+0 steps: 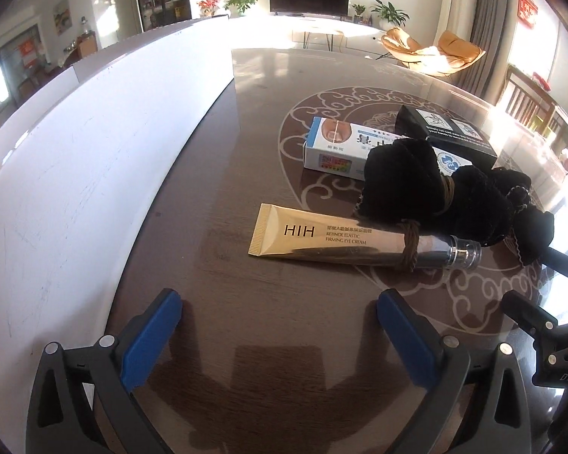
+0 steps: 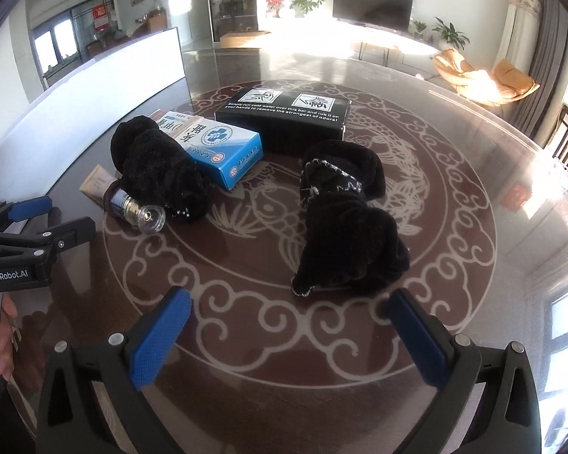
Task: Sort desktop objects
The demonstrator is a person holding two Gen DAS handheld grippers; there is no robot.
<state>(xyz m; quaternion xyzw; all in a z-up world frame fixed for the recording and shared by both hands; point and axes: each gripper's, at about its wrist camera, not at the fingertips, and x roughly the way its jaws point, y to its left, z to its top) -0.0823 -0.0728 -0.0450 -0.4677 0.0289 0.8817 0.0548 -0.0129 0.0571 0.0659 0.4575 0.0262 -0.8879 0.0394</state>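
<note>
A gold eye-cream tube (image 1: 322, 240) with a brown hair tie around it lies ahead of my open, empty left gripper (image 1: 278, 312); its clear cap shows in the right wrist view (image 2: 144, 215). A blue-and-white box (image 1: 344, 147) (image 2: 223, 147) and a black box (image 1: 447, 132) (image 2: 284, 121) lie behind it. One black velvet scrunchie (image 1: 405, 181) (image 2: 159, 174) rests against the tube and the blue box. A second black scrunchie (image 2: 344, 227) lies just ahead of my open, empty right gripper (image 2: 289, 312). The left gripper also shows at the left of the right wrist view (image 2: 38, 219).
A large white board (image 1: 75, 174) (image 2: 106, 72) stands along the table's left side. The round dark table (image 2: 454, 265) has a glass top with a fish pattern. Wooden chairs (image 1: 530, 98) stand at the far right edge.
</note>
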